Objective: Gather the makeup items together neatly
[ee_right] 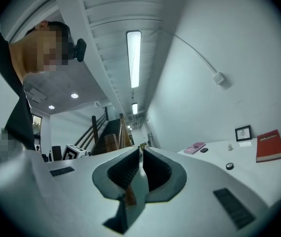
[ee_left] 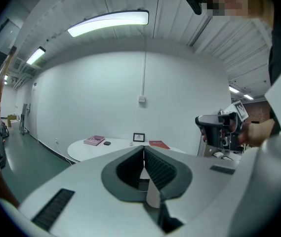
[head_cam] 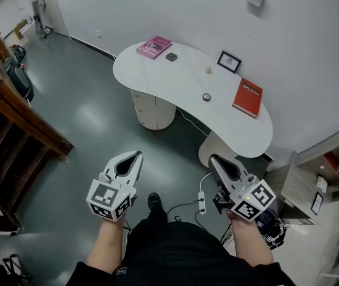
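Observation:
Far ahead stands a white curved table (head_cam: 157, 76). On it lie a small dark compact (head_cam: 171, 56), a tiny cream bottle (head_cam: 208, 70) and a round dark-rimmed compact (head_cam: 207, 97), well apart from one another. The right gripper view shows the same dark compact (ee_right: 204, 150), bottle (ee_right: 230, 146) and round compact (ee_right: 229, 166). My left gripper (head_cam: 137, 154) and right gripper (head_cam: 212, 158) are held over the floor, well short of the table. Both are shut with nothing between the jaws, as the left gripper (ee_left: 143, 150) and right gripper (ee_right: 141, 148) show in their own views.
Also on the table are a pink book (head_cam: 154, 46), a framed picture (head_cam: 229, 61) and a red book (head_cam: 248, 97). A wooden stair railing (head_cam: 14, 112) runs along the left. A power strip (head_cam: 201, 202) lies on the floor and a shelf unit (head_cam: 321, 177) stands at the right.

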